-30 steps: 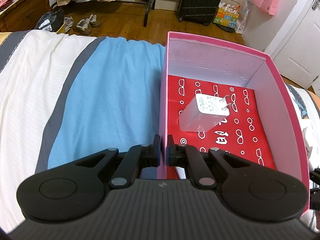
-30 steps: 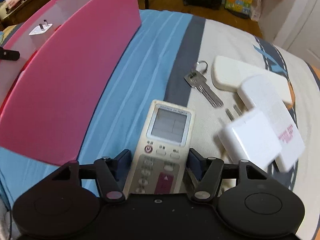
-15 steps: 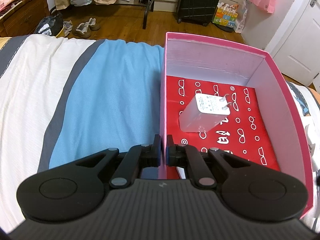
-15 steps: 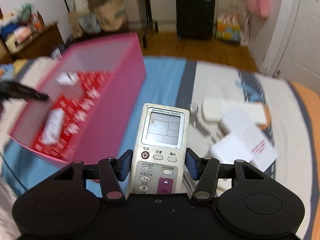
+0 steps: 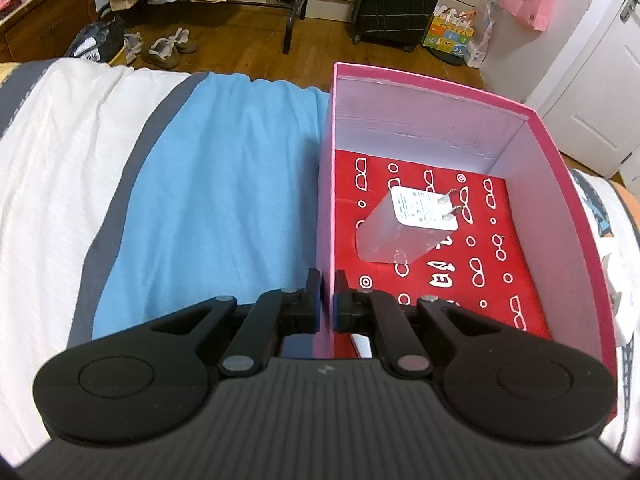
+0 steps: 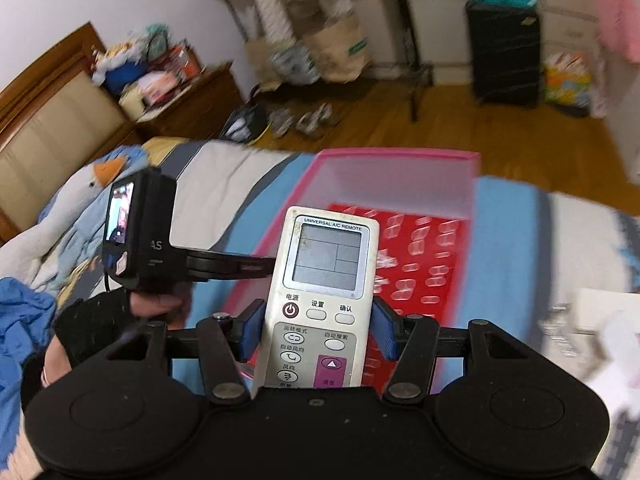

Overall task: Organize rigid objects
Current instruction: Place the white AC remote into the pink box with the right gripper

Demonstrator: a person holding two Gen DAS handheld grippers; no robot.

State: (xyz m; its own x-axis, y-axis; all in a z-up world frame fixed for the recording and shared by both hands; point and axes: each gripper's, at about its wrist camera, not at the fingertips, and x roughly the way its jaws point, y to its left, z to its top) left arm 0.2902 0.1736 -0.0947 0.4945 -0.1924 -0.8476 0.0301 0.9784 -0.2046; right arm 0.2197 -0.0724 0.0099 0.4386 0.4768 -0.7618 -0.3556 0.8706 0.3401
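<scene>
Pink cardboard box [image 5: 568, 184] sits on the bed [image 5: 224, 208], on the blue stripe of the bedspread. Box floor is red with white spectacle prints. One white charger [image 5: 404, 228] lies inside, near the middle, prongs pointing toward the far right corner.

Left gripper [image 5: 327, 300]: jaws pinched together on the near left wall of the box, one pad outside, one inside. Wall edge runs straight up between them.

Right gripper [image 6: 318, 332]: blue pads clamped on both long sides of a cream air-conditioner remote [image 6: 324, 296], screen end pointing away from the camera. Jaws drew in slightly a moment back, remote between them throughout. Remote is held in the air above the box; red floor shows behind and to its right. Right wrist view is motion-blurred.

In that same view the left gripper appears from the side at the box's left edge, a hand [image 6: 160, 304] around its handle. Pale objects at the right edge on the bed are too smeared to identify.
</scene>
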